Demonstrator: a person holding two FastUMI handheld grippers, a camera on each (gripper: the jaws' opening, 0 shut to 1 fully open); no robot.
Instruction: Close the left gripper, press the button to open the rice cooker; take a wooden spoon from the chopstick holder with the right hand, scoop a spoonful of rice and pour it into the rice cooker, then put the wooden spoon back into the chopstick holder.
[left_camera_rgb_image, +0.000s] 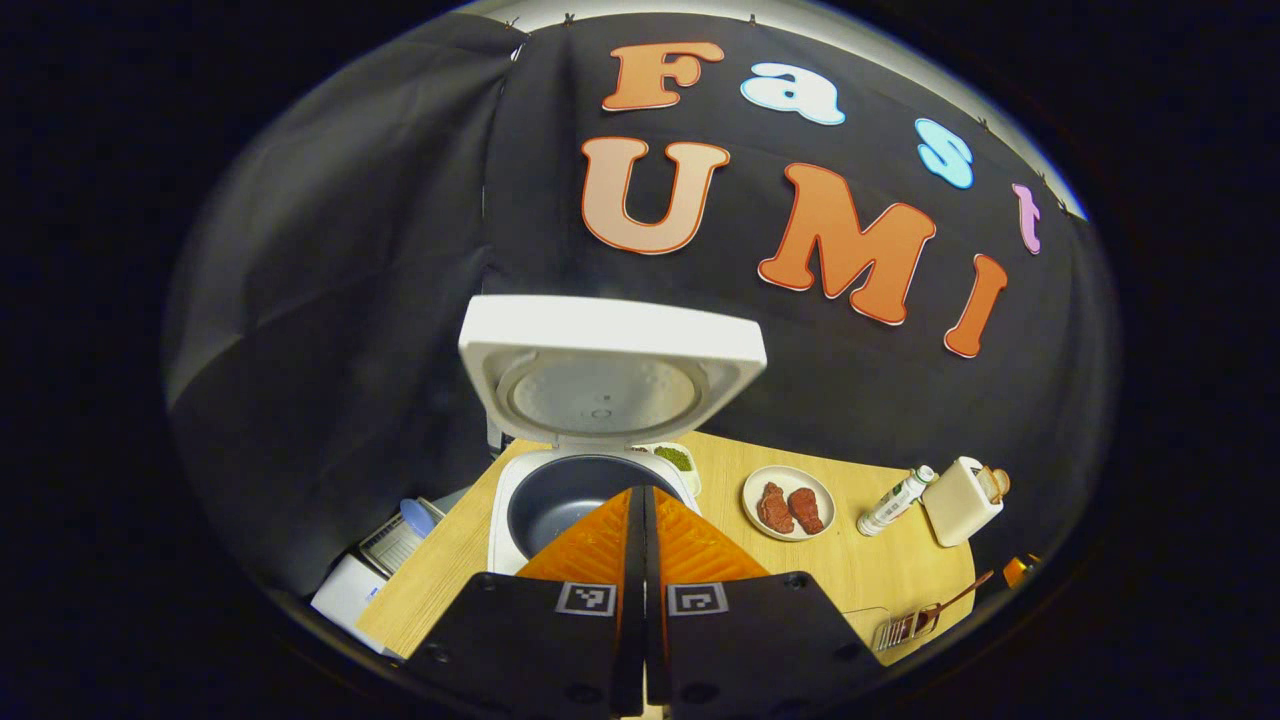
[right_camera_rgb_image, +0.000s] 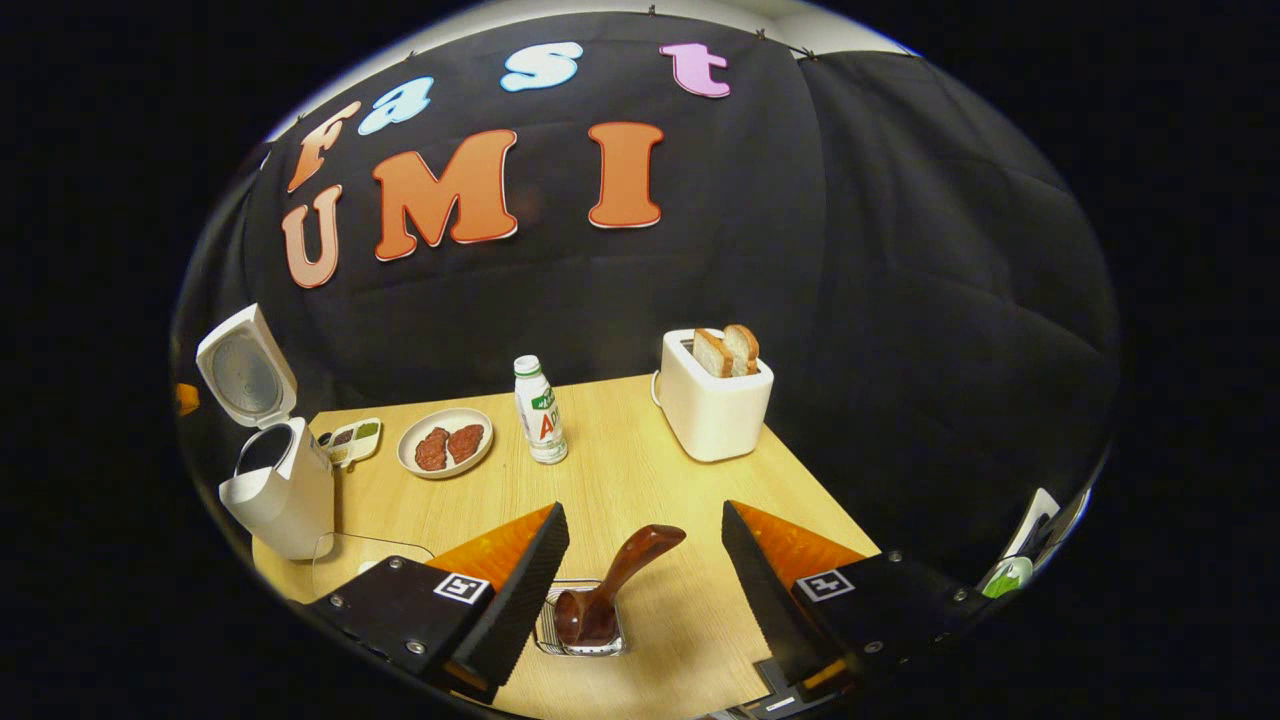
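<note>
The white rice cooker (left_camera_rgb_image: 520, 500) stands open, its lid (left_camera_rgb_image: 610, 365) tipped up and the dark inner pot (left_camera_rgb_image: 555, 505) showing. My left gripper (left_camera_rgb_image: 643, 492) is shut on nothing, its tips just in front of the pot's rim. In the right gripper view the cooker (right_camera_rgb_image: 280, 490) stands at the far left. A wooden spoon (right_camera_rgb_image: 625, 565) leans in a wire chopstick holder (right_camera_rgb_image: 585, 640), handle up. My right gripper (right_camera_rgb_image: 642, 510) is open just above the holder, with the spoon's handle between its fingers, untouched. The same holder (left_camera_rgb_image: 905, 628) sits near the table's right edge.
On the wooden table (right_camera_rgb_image: 640, 470) stand a plate of meat (right_camera_rgb_image: 445, 443), a small bottle (right_camera_rgb_image: 540, 410), a white toaster (right_camera_rgb_image: 712, 405) with bread, and a small divided dish (right_camera_rgb_image: 352, 440) by the cooker. A clear container (right_camera_rgb_image: 360, 555) lies in front of the cooker.
</note>
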